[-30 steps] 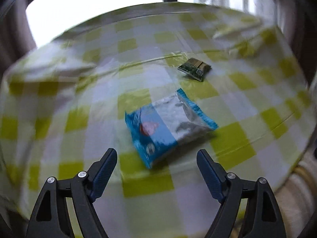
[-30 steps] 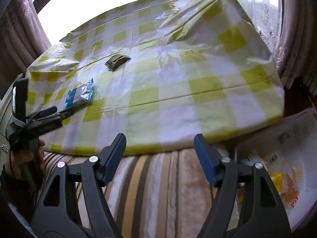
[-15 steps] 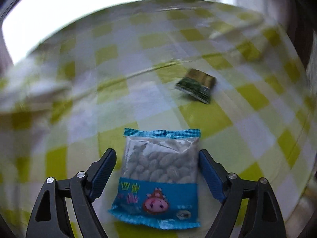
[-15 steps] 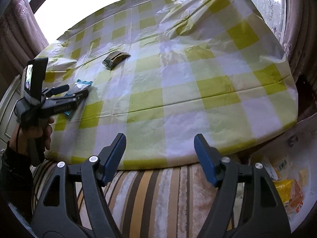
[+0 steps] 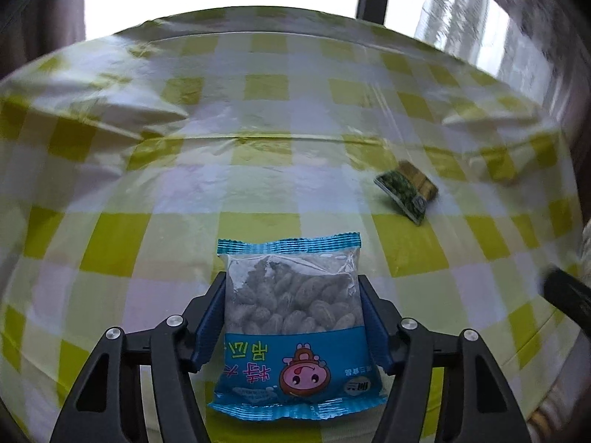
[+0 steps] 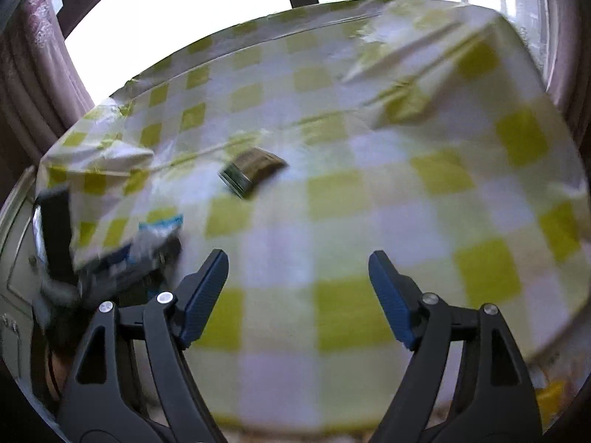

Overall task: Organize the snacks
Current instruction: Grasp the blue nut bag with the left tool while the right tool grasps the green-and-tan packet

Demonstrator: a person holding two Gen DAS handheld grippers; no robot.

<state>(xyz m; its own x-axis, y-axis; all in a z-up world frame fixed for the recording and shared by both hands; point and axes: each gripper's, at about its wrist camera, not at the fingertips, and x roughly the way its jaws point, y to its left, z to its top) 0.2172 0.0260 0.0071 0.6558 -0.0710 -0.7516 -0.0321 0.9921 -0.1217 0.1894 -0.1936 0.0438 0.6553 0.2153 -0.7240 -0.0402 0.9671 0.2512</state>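
Nearest, left wrist view: my left tongs (image 5: 291, 317) straddle the blue peanut packet (image 5: 293, 326), one blue pad along each long side. The jaws are closing; both pads appear to touch the packet's sides, so I read this as a grip just forming. The packet lies flat near the near edge of the desk (image 5: 110, 243), label end toward the camera and crimped top pointing away. Taking it across its narrow width makes sense: the film is slack, and the peanuts inside give the pads something firm to bear on.

Right wrist view, blurred: my right tongs (image 6: 297, 288) stand apart with nothing between them, jaws opening, above the checked cloth near the desk's near edge. My judgement: they are being readied for the next item.

Farther out, the small green-and-gold packet (image 5: 406, 192) lies alone toward the right side of the desk, well apart from the peanut packet. In the right view it sits ahead and left of the open tongs (image 6: 253, 171), plausibly their target.

No bin or tray is visible, so where the snacks should go I cannot tell.
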